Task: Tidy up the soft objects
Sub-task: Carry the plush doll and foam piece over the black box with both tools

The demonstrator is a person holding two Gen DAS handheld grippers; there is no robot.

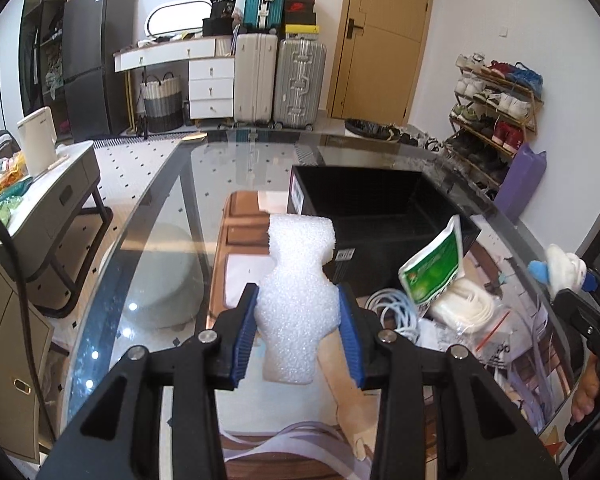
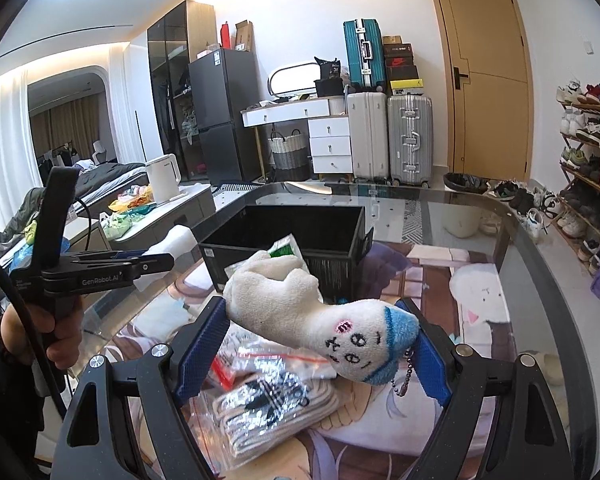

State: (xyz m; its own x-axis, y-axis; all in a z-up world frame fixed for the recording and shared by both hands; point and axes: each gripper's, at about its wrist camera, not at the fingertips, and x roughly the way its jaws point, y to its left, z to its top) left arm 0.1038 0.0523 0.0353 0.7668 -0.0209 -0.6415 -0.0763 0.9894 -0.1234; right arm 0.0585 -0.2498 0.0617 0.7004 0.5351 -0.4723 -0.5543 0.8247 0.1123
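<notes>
My left gripper is shut on a white foam block and holds it upright above the glass table, just short of the black bin. My right gripper is shut on a white plush toy with a blue cap and a stitched face, held crosswise above the table. The toy also shows at the right edge of the left wrist view. The left gripper appears side-on in the right wrist view with the foam. The bin looks empty inside.
On the table by the bin lie a green-and-white packet, a coiled white cable, and bagged socks. A side table with a white kettle stands to the left. Suitcases, a door and a shoe rack are beyond.
</notes>
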